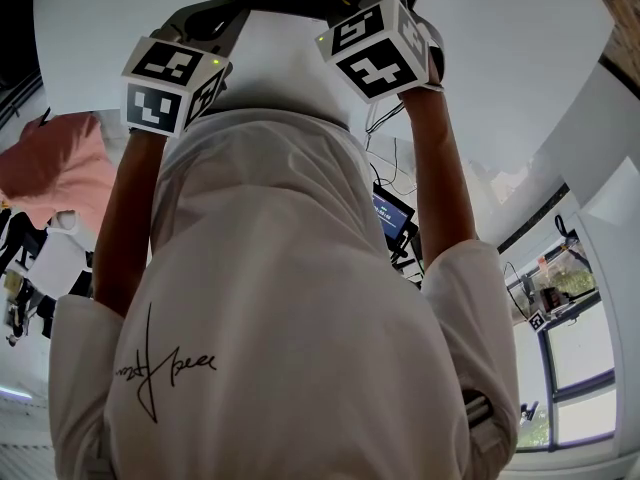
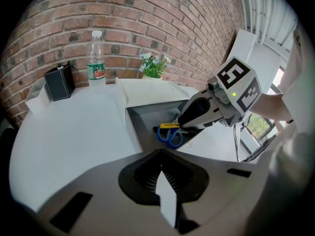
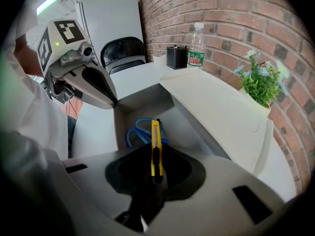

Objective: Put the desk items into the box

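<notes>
Clamped tight on a yellow utility knife [image 3: 155,149], the right gripper [image 3: 156,180] holds it over the open grey box [image 3: 197,132], the knife's far end pointing down inside. Blue-handled scissors [image 3: 139,132] lie on the box floor just beneath. Nearby, the left gripper [image 2: 165,196] hovers with its jaws pressed together, holding nothing. Beyond, on the white table [image 2: 74,132], stand a water bottle [image 2: 96,58], a black pen holder [image 2: 59,82] and a small plant [image 2: 153,67], against a brick wall [image 2: 147,18].
</notes>
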`<state>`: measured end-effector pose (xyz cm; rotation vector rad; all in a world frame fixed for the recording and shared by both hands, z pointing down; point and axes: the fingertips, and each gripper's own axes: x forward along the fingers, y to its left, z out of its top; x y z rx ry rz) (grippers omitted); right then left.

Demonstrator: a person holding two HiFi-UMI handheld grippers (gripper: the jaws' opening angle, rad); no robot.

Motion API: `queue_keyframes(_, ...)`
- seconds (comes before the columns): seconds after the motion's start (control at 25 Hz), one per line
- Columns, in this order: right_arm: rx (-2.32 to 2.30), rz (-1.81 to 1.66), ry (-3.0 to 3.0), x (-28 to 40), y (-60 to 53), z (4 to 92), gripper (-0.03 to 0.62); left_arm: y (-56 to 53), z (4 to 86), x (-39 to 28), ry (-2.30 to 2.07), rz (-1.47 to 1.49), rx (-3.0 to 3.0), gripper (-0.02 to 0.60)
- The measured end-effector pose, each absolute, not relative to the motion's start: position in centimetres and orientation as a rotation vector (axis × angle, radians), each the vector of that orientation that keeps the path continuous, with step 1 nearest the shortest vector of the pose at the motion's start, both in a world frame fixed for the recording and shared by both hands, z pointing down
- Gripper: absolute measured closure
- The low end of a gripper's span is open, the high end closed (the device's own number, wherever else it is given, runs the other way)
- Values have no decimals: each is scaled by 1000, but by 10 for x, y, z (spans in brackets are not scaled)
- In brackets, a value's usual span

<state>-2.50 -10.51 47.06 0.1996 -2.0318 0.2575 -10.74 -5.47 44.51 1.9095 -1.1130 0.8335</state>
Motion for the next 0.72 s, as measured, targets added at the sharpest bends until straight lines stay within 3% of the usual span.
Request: queue_keyframes(0.72,239,231,-2052,-22,-106,455,499,-55,436,-108,-1159,841,1917,575)
